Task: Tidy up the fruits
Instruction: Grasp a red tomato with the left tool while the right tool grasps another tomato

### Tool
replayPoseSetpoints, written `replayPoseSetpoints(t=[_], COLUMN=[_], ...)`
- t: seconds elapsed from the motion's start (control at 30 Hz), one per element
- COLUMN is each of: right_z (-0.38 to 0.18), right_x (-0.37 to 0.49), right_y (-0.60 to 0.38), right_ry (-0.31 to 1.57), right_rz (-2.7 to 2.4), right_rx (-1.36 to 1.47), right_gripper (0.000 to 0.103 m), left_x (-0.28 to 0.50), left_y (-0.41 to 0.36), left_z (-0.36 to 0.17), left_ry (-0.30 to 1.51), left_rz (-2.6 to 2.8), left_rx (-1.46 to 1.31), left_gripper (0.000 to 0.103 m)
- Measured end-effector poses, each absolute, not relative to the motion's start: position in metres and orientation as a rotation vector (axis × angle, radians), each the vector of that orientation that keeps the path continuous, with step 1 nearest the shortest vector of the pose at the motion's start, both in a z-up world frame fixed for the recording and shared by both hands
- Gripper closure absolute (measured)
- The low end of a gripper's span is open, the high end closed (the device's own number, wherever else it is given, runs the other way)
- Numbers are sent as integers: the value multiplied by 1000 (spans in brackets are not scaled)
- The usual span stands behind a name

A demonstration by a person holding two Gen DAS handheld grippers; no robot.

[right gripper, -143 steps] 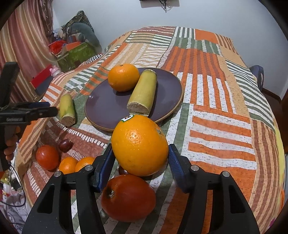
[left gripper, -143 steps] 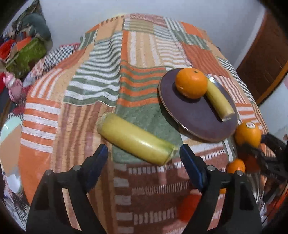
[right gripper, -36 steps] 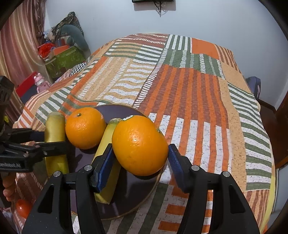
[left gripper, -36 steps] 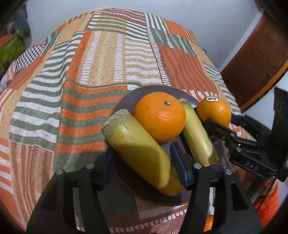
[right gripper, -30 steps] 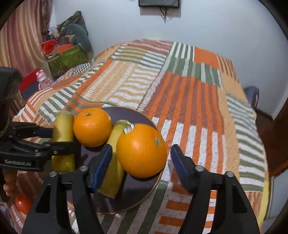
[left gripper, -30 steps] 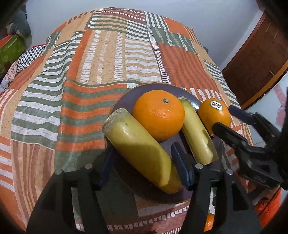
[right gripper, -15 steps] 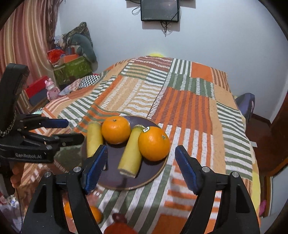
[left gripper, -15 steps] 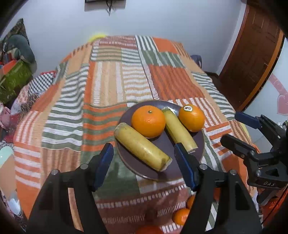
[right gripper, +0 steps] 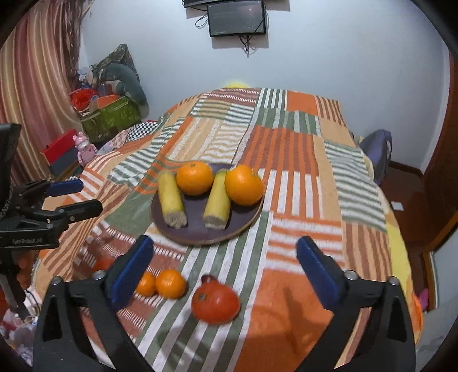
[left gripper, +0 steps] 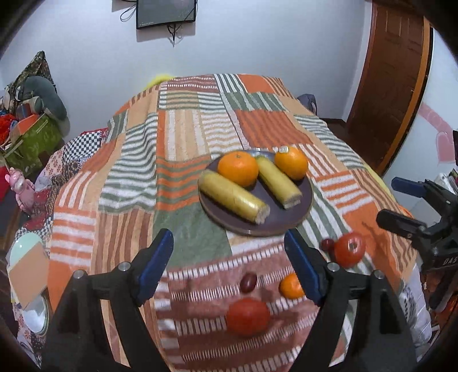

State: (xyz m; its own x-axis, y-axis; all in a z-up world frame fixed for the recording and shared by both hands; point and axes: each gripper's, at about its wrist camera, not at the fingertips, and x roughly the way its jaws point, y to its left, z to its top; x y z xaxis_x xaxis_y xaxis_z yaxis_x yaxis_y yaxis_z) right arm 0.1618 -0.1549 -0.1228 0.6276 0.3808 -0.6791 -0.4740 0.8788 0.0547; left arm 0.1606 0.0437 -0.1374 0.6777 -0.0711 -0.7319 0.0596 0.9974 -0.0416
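Observation:
A dark purple plate (left gripper: 307, 200) (right gripper: 160, 214) on the striped bedspread holds two yellow banana halves (left gripper: 233, 196) (right gripper: 217, 199) and two oranges (left gripper: 237, 168) (right gripper: 244, 184). Nearer me lie two red tomatoes (left gripper: 247, 316) (right gripper: 215, 304), small tangerines (left gripper: 290, 286) (right gripper: 170, 284) and dark plums (left gripper: 248, 282). My left gripper (left gripper: 229, 261) hangs above the near cloth, its jaws opening with nothing between them. My right gripper (right gripper: 224, 267) is also opening wide and empty, well back from the plate. Each gripper shows at the edge of the other's view.
The striped patchwork bedspread (left gripper: 183, 137) covers the whole bed. A green box with clutter (right gripper: 110, 116) and a pink toy (right gripper: 84, 147) stand at the left. A wooden door (left gripper: 392, 85) is on the right, a wall screen (right gripper: 236, 17) behind.
Both grippers let go of their fruit onto the plate, opened, and pulled back and up. The plate now sits farther off, and the loose tomatoes and tangerines have come into view.

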Motion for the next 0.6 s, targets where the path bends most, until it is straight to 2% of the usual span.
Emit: replayPoseSetpoints(t=[0.07,0.5,0.53,0.6], right_z=[-127,-170,-172,-175], right_x=[156,144,143,142], right_y=[-158,-171,-171,-170], right_ry=[752,850,853,860], right_rz=[478,374,376,387], right_rx=[-125,-92,-89,-91], right_gripper=[1,2,3,13], left_x=[153,136,136,137], left_y=[44,38,38,38], left_z=[-144,-198,-201,-208], left_ry=[835,967,975,993], left_rz=[-76,-142,-144,-154], left_rx=[-17,-65,-70,-97], left_gripper=[19,19,19,23])
